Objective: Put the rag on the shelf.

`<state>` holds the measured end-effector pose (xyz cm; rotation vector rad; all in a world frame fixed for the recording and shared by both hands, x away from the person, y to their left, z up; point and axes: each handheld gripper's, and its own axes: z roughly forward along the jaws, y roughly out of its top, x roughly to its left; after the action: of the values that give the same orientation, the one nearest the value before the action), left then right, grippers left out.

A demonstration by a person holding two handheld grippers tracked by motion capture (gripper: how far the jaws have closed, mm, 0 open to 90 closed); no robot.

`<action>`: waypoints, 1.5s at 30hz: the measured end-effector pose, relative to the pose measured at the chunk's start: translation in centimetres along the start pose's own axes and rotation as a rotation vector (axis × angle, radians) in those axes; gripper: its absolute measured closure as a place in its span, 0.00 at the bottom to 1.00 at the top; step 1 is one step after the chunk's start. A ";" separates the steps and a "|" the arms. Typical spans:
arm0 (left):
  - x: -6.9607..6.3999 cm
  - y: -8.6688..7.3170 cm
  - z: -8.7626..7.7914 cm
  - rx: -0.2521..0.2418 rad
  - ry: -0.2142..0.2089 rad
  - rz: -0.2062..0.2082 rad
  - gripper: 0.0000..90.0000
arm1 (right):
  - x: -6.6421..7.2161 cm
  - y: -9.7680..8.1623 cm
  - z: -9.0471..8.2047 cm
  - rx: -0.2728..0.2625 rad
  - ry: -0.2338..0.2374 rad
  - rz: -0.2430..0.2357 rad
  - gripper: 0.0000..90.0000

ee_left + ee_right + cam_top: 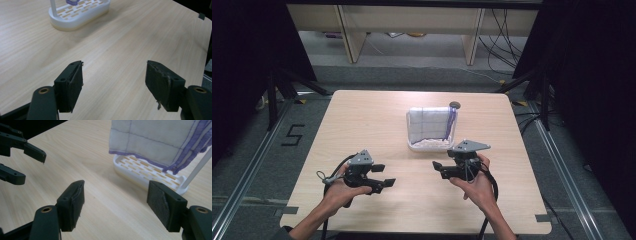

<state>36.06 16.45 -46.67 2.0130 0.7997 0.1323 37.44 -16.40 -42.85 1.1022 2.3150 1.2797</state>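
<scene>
High view: a cloth [430, 121] hangs on a white rack [428, 145] near the surface's far edge, right of centre.
A "5" [292, 135] is taped on the floor at left. The cloth is off-white with thin purple grid lines and a purple hem. Left gripper [382, 176] and right gripper [439, 169], near the front edge, have jaws wide open, empty.

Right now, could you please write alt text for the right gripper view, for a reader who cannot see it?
A white cloth with purple lines and purple edge hangs over a white slotted plastic rack on a light wooden table. The right gripper is in front, its black jaws open and empty, and the left gripper is at the left edge.
</scene>
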 end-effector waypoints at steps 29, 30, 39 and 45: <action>-3.3 -5.7 -0.9 0.050 0.016 0.037 0.22 | 3.1 -7.7 -0.9 0.098 0.033 0.005 0.21; -3.6 -5.9 -1.0 0.058 0.022 0.047 0.22 | 3.1 -7.9 -1.0 0.103 0.032 0.003 0.21; -4.9 -6.6 -0.8 0.082 0.023 0.095 0.20 | 3.3 -9.4 -2.3 0.110 0.035 0.006 0.18; -4.6 -6.7 -0.9 0.080 0.036 0.087 0.20 | 3.4 -9.5 -2.4 0.106 0.032 -0.016 0.18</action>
<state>28.93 16.75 -50.53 2.1272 0.7508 0.1902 29.19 -18.35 -48.82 1.1006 2.4355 1.1894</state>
